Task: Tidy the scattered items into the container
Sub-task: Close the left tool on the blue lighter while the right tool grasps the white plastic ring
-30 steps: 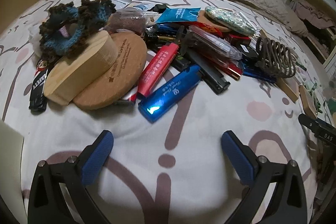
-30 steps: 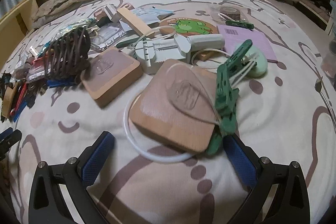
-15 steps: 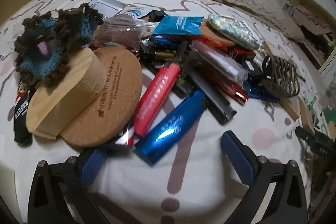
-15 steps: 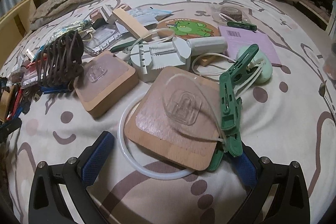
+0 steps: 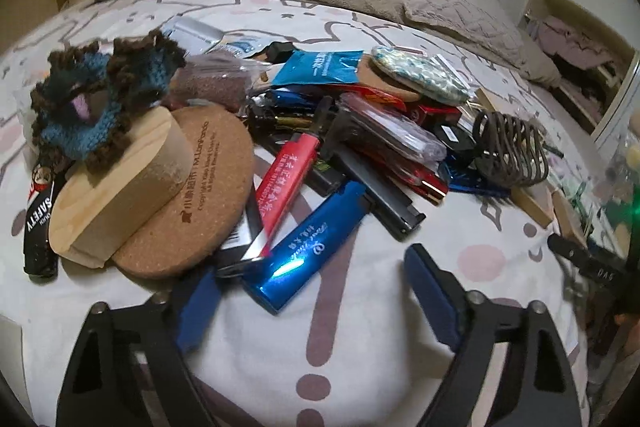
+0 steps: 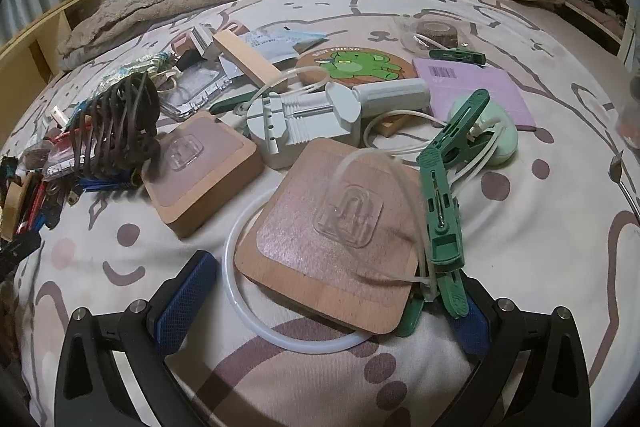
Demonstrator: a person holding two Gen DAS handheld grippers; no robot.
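Observation:
A shiny blue lighter lies at the near edge of a pile on the patterned bedsheet. Its near end sits between the blue pads of my left gripper, whose jaws are closing; the pads do not press on it. A red lighter and a cork coaster lie just behind. In the right wrist view, my right gripper stands open around the near edge of a square wooden block with a clear hook. A green clothespin lies against its right finger, and a white tube ring loops the block.
A crocheted scrunchie sits on an oval wooden block, left of a brown hair claw. A second wooden block, grey tool, frog coaster and pink notepad lie further off. Pillows and shelves border the bed.
My left gripper has moved forward to the pile, so the blue lighter's end now lies between its jaws, and those jaws have narrowed. The right wrist view is almost unchanged.

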